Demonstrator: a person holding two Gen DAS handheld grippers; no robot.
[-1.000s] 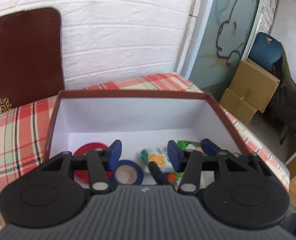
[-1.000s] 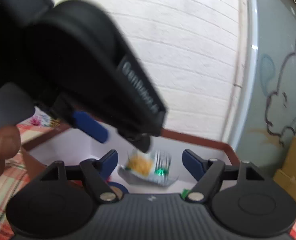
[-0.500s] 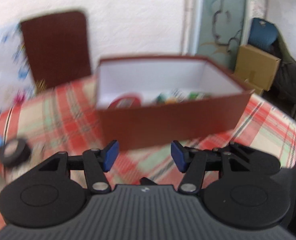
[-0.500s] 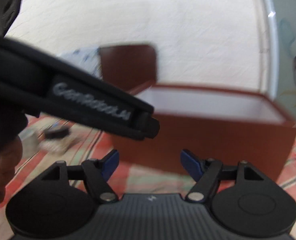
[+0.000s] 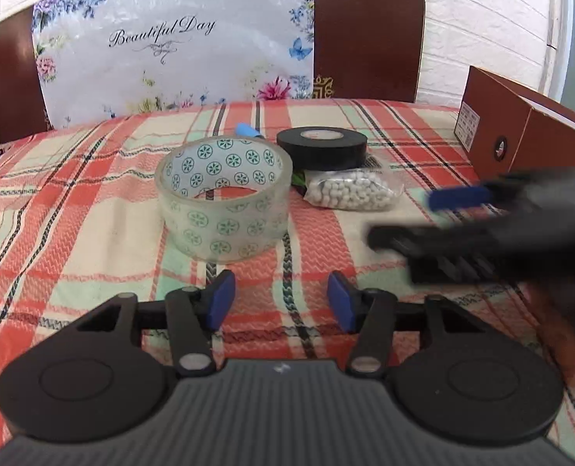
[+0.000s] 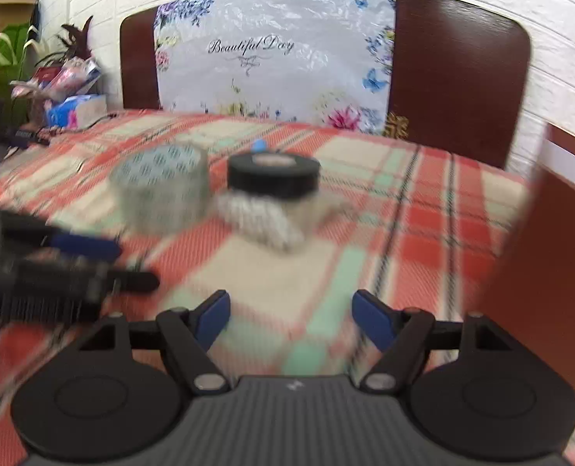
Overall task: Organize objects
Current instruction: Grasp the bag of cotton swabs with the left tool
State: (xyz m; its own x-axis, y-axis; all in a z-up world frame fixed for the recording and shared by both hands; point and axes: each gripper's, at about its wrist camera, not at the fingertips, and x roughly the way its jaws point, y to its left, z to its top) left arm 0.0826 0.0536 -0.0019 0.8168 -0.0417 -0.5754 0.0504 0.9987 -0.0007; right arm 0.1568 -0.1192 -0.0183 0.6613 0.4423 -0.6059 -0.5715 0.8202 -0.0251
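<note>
Two hand-held grippers hover over a plaid-covered counter (image 5: 74, 202) with the sorting job seemingly only partly done. The left gripper (image 5: 281, 299), jaws apart and holding nothing, faces a clear patterned tape roll (image 5: 224, 198) lying flat just ahead of it. Behind that roll sit a black tape roll (image 5: 321, 147) and, touching its front edge, a small bag of white beads (image 5: 349, 193); a blue-tipped item (image 5: 247, 130) peeks out from behind the rolls, too hidden to identify. The right gripper (image 6: 291, 318), its jaws likewise spread and empty, looks toward the same cluster in a motion-blurred view, with the bead bag nearest its line of sight. The brown cardboard box (image 5: 528, 139), presumably the destination, stands well apart at the right edge of the counter; its interior is not visible from either camera, so what it already contains cannot be judged. At least four items lie outside the box, and neither gripper touches any of them. By the look of it, the clear tape is the likeliest next pick for the left, the beads or black tape for the right. A floral bag (image 5: 171, 42) printed "Beautiful Day" leans against the chairs behind.
</note>
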